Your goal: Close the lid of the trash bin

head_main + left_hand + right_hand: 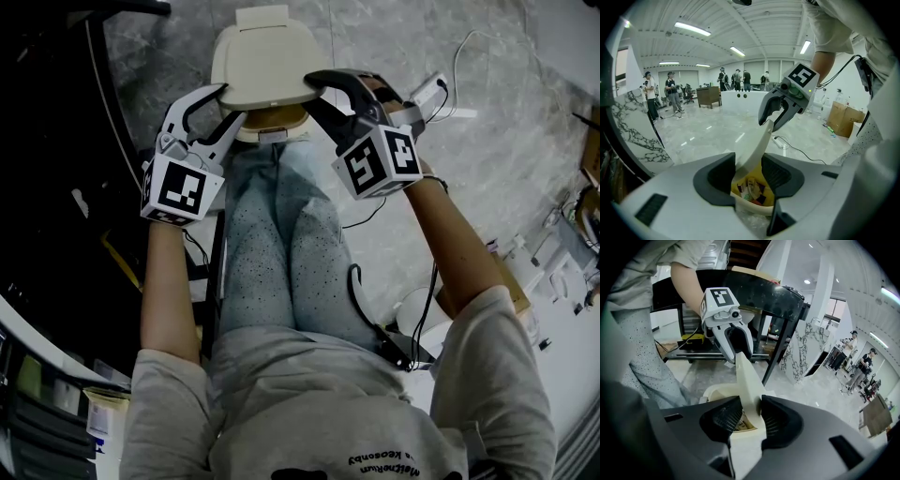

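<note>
The cream trash bin (274, 131) stands on the floor in front of the person's knees, its lid (265, 66) tilted partway down over the opening. My left gripper (227, 101) straddles the lid's left edge and my right gripper (317, 92) its right edge. In the left gripper view the lid (757, 145) runs between my left gripper's (749, 176) jaws with a gap on one side; yellow bag and scraps (752, 190) show below. In the right gripper view the lid (747, 380) lies between my right gripper's (751, 420) jaws, against one pad only, with the bin rim (712, 391) beneath.
A dark table and shelving (56, 187) stand close on the left. White cables and a power strip (464, 112) lie on the marble floor to the right, with boxes (562, 272) further right. Several people (670, 93) stand far off in the hall.
</note>
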The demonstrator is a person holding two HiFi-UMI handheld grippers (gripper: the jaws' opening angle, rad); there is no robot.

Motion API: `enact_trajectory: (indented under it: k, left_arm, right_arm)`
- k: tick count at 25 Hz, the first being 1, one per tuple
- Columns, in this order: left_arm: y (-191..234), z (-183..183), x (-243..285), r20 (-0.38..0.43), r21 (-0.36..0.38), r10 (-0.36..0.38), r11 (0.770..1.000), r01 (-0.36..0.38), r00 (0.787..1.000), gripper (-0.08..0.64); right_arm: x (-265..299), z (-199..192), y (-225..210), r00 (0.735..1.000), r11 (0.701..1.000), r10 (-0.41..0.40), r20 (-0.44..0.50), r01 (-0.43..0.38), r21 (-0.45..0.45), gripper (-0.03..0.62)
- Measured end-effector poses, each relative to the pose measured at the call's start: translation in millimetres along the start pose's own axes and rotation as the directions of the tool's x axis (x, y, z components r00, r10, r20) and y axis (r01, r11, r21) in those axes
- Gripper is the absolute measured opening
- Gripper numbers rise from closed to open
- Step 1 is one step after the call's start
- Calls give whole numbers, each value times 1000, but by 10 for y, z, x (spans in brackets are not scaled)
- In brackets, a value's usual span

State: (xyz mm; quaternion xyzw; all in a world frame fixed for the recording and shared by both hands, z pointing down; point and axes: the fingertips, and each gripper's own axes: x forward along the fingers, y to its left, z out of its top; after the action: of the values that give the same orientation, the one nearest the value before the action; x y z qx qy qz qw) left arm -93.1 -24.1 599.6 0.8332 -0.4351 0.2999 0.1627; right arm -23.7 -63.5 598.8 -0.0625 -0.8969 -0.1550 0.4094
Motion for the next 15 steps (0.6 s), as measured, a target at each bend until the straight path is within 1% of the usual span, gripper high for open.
enact_trajectory:
  k: [5, 7, 10, 15]
  left_arm:
    - [-120, -67, 1, -4, -7, -22, 1000, 22, 1000, 178]
    - [-163, -104, 8, -17, 8, -29, 1000, 29, 999, 178]
    - [-208, -159, 26, -28, 34, -18, 999, 19, 999, 178]
    - [-241, -236, 25, -35, 46, -4, 999, 6, 999, 179]
  right_arm:
    - [4, -53, 143, 1000, 1000, 6, -11, -6, -11, 146]
    - [11, -78, 201, 1000, 1000, 12, -11, -12, -19, 149]
    - [28, -105, 265, 1000, 999, 0, -21, -1, -37, 152]
    - [72, -114, 328, 1000, 999, -25, -14, 25, -40, 152]
